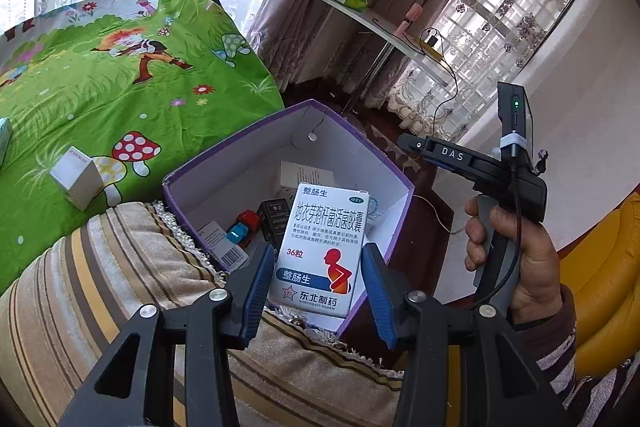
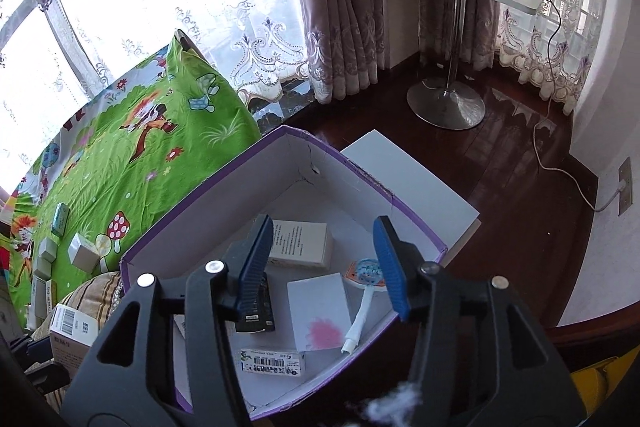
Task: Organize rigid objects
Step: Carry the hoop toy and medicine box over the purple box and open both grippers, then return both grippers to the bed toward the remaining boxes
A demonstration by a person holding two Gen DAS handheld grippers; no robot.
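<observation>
Over on the left, a green cartoon bedsheet (image 1: 120, 79) still carries a few small boxes waiting their turn — a little white carton (image 1: 78, 183) stands on end near a mushroom print, well apart from the rest of the action. Closer in, a striped cushion (image 1: 120, 287) props up the purple-rimmed cardboard box (image 1: 224, 163), which sits tilted with its open top toward the person, I would guess so that things can be dropped in without reaching far.

The left gripper (image 1: 318, 269) hangs above the near corner of that box with a white and blue medicine carton (image 1: 322, 251) between its blue pads. The carton is upright, printed face toward the camera, with a red figure and blue band low on it. The left pad meets its edge, but a sliver of space shows at the right pad, so whether it is pinched or just let go I cannot tell; it looks poised to fall in.

Inside lie a red and blue toy car (image 1: 242, 225), a dark box (image 1: 276, 215) and a barcoded packet (image 1: 224, 247).

To the right, the right gripper (image 2: 324, 267) hovers over the box interior, its jaws spread with nothing between them — likely just emptied.
</observation>
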